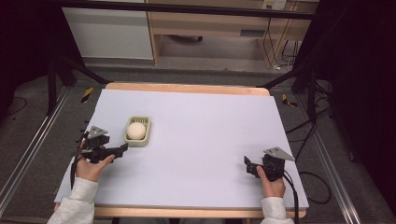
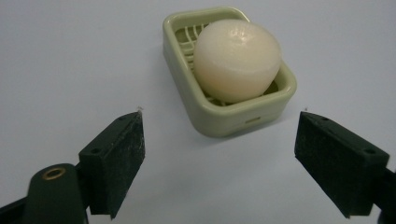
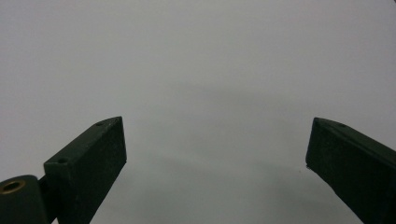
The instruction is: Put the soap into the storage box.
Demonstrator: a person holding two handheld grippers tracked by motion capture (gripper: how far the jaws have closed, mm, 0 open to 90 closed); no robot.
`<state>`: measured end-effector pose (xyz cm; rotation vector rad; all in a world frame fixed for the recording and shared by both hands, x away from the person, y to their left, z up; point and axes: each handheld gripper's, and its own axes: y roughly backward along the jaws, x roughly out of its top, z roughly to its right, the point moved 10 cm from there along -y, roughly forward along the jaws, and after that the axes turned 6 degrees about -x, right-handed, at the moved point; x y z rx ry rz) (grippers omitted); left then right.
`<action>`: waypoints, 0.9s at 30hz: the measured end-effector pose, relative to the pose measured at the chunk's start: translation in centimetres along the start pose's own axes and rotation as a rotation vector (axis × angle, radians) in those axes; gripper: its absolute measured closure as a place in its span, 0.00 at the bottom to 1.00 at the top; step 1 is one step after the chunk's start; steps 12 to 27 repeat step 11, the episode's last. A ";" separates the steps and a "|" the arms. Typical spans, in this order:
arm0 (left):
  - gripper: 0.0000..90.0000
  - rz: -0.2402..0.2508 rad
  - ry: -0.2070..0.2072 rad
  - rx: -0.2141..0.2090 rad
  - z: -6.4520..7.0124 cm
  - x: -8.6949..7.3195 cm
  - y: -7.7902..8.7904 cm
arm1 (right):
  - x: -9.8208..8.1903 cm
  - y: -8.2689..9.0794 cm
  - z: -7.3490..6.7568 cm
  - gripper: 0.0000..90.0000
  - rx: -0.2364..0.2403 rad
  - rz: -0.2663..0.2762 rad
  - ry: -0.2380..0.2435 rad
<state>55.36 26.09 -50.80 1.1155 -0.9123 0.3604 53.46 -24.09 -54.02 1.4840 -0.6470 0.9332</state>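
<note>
Left hand-held gripper jaws spread wide, empty, aimed at soap dish at its 12 o'clock, near, not touching; likely lining up grasp. Right hand-held gripper likewise wide, empty, idle over bare table. Dish pale green, slotted; soap inside, rounded, cream-white, apparently glossy.

We see a pale soap, smooth with a waxy, slightly glossy skin, lying in a light green dish of smooth, satin plastic with a slotted floor. The left gripper has matt black plastic jaws with rougher, faintly fuzzy pads and a brass-looking eyelet. The sheet over the table looks matt and paper-smooth; the table's bare edge is pale wood.
</note>
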 end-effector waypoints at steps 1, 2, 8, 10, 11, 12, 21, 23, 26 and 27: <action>0.18 0.000 0.001 0.000 0.0 -0.3 0.1 | 0.0 0.0 0.0 0.06 0.003 0.000 -0.002; 0.18 0.002 0.004 0.005 -0.1 -0.7 0.3 | 0.0 0.0 0.0 0.06 0.003 0.003 -0.004; 0.20 -0.010 0.004 0.015 -0.2 -2.7 0.9 | 0.0 0.1 0.0 0.06 0.006 0.006 -0.010; 0.20 -0.015 0.007 0.022 -0.5 -3.1 1.2 | 0.0 0.1 0.0 0.06 0.007 0.006 -0.010; 0.20 -0.015 0.011 0.028 -0.7 -3.2 1.3 | 0.0 0.1 0.0 0.06 0.008 0.005 -0.011; 0.20 -0.015 0.011 0.028 -0.7 -3.2 1.3 | 0.0 0.1 0.0 0.06 0.008 0.005 -0.011; 0.20 -0.015 0.011 0.028 -0.7 -3.2 1.3 | 0.0 0.1 0.0 0.06 0.008 0.005 -0.011; 0.20 -0.015 0.011 0.028 -0.7 -3.2 1.3 | 0.0 0.1 0.0 0.06 0.008 0.005 -0.011; 0.20 -0.015 0.011 0.028 -0.7 -3.2 1.3 | 0.0 0.1 0.0 0.06 0.008 0.005 -0.011; 0.20 -0.015 0.011 0.028 -0.7 -3.2 1.3 | 0.0 0.1 0.0 0.06 0.008 0.005 -0.011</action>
